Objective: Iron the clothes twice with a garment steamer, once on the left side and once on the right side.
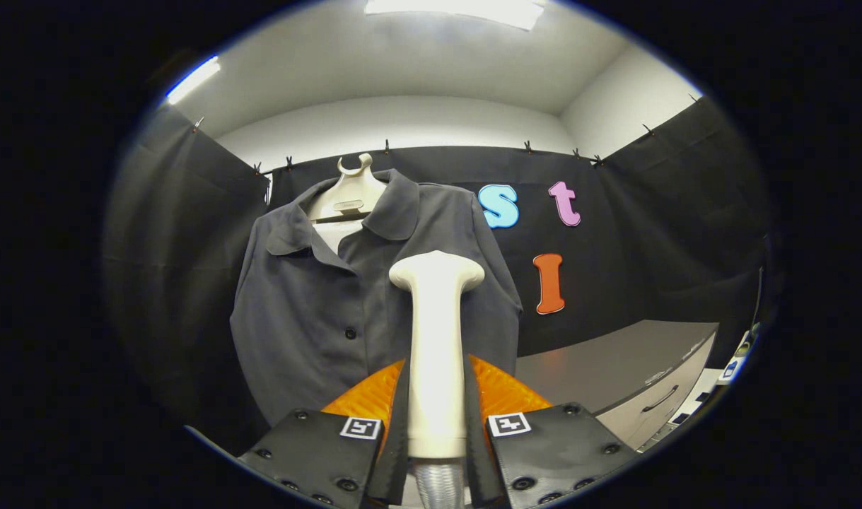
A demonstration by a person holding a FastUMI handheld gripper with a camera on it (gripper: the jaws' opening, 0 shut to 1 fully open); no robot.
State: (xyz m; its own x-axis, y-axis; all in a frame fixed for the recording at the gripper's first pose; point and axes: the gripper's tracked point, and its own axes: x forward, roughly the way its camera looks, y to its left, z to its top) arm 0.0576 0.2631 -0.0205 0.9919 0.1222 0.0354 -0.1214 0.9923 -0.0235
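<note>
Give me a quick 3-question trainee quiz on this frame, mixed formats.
1. True or false: the tool is shut on the steamer's handle.
2. Multiple choice: the steamer head lies over which part of the grey shirt?
A. the collar
B. the panel beside the button placket, on the side toward the grey cabinet
C. the sleeve on the far side from the cabinet
3. Fill in: the shirt hangs on a cream ____.

Key: 1 true, both orange fingers press the handle from either side. 2 B. 3 hanger.
</note>
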